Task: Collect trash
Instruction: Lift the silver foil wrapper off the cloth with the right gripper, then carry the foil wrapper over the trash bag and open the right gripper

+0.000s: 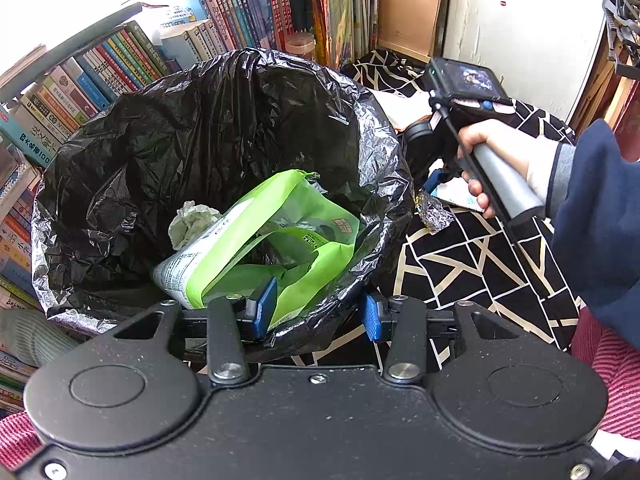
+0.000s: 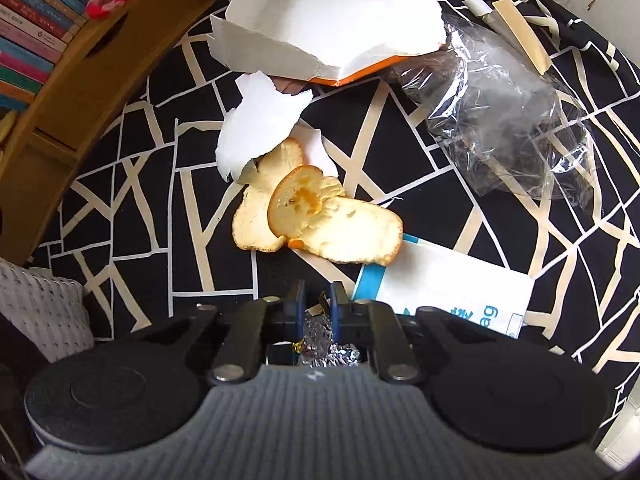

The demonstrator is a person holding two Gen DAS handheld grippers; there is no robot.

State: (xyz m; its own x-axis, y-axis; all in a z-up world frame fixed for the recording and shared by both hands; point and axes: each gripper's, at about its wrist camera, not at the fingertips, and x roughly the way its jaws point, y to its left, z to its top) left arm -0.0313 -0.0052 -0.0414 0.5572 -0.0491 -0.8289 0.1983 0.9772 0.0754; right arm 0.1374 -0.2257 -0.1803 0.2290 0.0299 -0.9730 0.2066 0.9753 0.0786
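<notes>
A bin lined with a black bag (image 1: 168,152) holds a green package (image 1: 280,240) and a crumpled tissue (image 1: 192,222). My left gripper (image 1: 318,312) is open and straddles the bag's near rim, one pad over the green package and the other outside. Just right of the bin, my right gripper (image 1: 434,184), held by a hand, is shut on a crumpled foil wrapper (image 1: 434,210). In the right wrist view the foil wrapper (image 2: 320,332) sits between the narrow fingers of my right gripper (image 2: 318,300). Beneath lie orange peels (image 2: 312,216), torn white paper (image 2: 332,32), a clear plastic bag (image 2: 508,120) and a white-blue packet (image 2: 448,296).
A black cloth with cream lines (image 2: 160,184) covers the surface. Rows of books (image 1: 120,56) stand behind and left of the bin. A wooden shelf (image 2: 80,80) borders the cloth's left side, with a white mesh item (image 2: 44,312) below it. A tape strip (image 2: 520,36) lies far right.
</notes>
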